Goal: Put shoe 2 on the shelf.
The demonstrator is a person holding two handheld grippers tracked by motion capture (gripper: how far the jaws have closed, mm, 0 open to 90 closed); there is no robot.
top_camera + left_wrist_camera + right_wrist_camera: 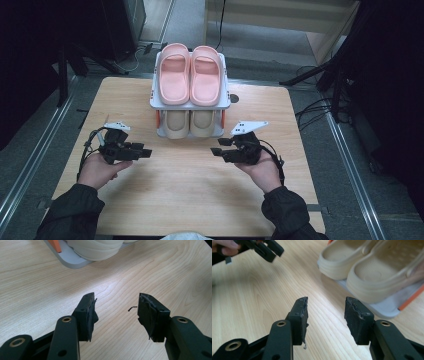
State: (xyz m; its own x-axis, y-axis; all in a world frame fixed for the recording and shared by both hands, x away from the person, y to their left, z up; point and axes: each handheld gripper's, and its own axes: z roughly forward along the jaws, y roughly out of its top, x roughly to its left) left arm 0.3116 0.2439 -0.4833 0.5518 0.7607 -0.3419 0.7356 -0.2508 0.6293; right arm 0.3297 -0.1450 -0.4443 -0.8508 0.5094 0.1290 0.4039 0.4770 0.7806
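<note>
You had two pink slippers (190, 75) on the rack's (226, 102) top shelf; two beige slippers (190, 124) sat below; one rack stood on one table (190, 190); you held two grippers (142, 153).

Matt pale wood-grain table (190, 190); smooth foam-like pink slippers (190, 75) and beige slippers (372, 272) on a plastic-looking grey rack (226, 102); worn black gripper pads (150, 312).
</note>
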